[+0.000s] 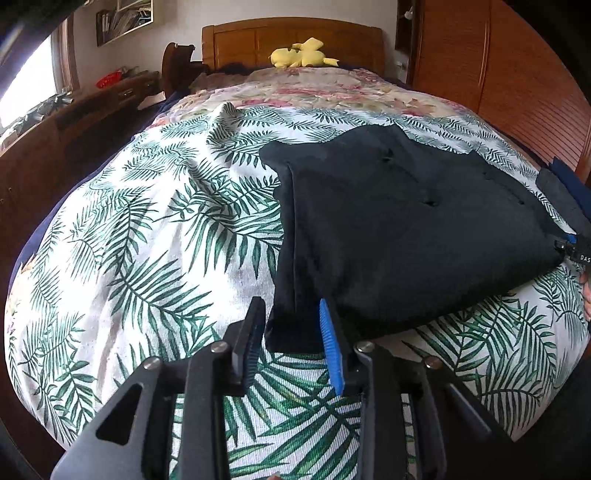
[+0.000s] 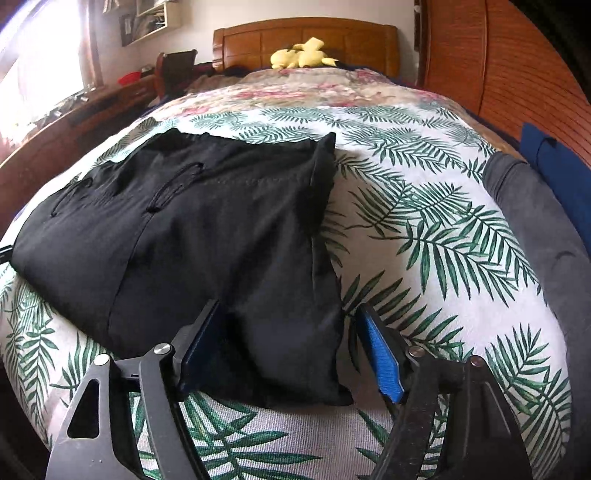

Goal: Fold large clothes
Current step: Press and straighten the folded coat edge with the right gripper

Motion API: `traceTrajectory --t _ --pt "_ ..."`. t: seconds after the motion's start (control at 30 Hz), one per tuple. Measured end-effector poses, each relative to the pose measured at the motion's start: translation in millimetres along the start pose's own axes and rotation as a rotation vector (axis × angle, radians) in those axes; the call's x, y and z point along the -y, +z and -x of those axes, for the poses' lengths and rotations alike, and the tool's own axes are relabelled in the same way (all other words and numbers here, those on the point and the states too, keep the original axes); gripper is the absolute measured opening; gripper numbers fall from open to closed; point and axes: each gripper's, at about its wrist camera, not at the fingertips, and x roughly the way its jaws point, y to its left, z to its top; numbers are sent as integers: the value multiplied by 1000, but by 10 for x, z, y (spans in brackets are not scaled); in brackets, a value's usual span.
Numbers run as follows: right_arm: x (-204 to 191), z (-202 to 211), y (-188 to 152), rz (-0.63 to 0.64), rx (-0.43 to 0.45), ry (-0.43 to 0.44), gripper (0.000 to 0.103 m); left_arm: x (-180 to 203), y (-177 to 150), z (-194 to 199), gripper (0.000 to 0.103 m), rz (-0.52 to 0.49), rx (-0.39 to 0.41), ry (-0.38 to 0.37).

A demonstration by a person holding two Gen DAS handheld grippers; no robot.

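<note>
Straight ahead of the gripper, a bed [image 1: 147, 258] under a palm-leaf cover, then a floral quilt [image 1: 314, 88]. Beyond, a wooden headboard [image 1: 291, 40] with a yellow plush toy [image 1: 301, 55] before it. Off to the left, a bright window [image 2: 44, 66], a long wooden dresser [image 1: 74, 122], a wall shelf [image 1: 125, 18] on the pale wall. To the right, slatted wooden wardrobe doors [image 1: 498, 74].

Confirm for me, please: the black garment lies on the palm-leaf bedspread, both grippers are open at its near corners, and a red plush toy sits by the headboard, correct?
Not quite: the plush toy is yellow, as both wrist views show. The black garment does lie on the palm-leaf bedspread, with left gripper and right gripper open at its near corners.
</note>
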Motion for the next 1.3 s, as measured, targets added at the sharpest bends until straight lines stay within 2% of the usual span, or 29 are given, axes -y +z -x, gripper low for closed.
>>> traceTrajectory --t 0.33,0.43,0.57,0.63,0.67,0.7,0.73,0.83,0.93,1.1,1.3 --pt "19 7 -30 -12 -12 6 78 17 -61 -107 31 4 -17 11" --pt "33 -6 -30 -29 -30 33 76 3 -67 -127 32 21 -19 4" --pt "44 -4 -30 -55 -48 115 55 -37 -72 -145 32 52 -23 -18" --pt "26 12 -27 -51 -45 127 37 -47 -67 -153 31 56 -22 -26" --pt "13 26 -19 -47 -41 132 23 -40 -68 -147 30 50 -17 -28" --pt "6 43 -14 -42 -36 135 19 -22 -72 -139 22 37 -12 -40" --pt "-10 63 -7 -35 -27 135 17 4 -75 -131 15 24 -11 -38" --pt "-70 164 19 6 18 100 13 107 -66 -47 5 -17 2 -12" --pt "-121 296 71 42 68 65 9 132 -47 96 3 -15 35 -22" --pt "-82 507 136 42 107 65 7 181 -73 382 2 -11 69 -73" --pt "48 798 -102 40 96 57 7 374 -294 716 2 -23 86 -137"
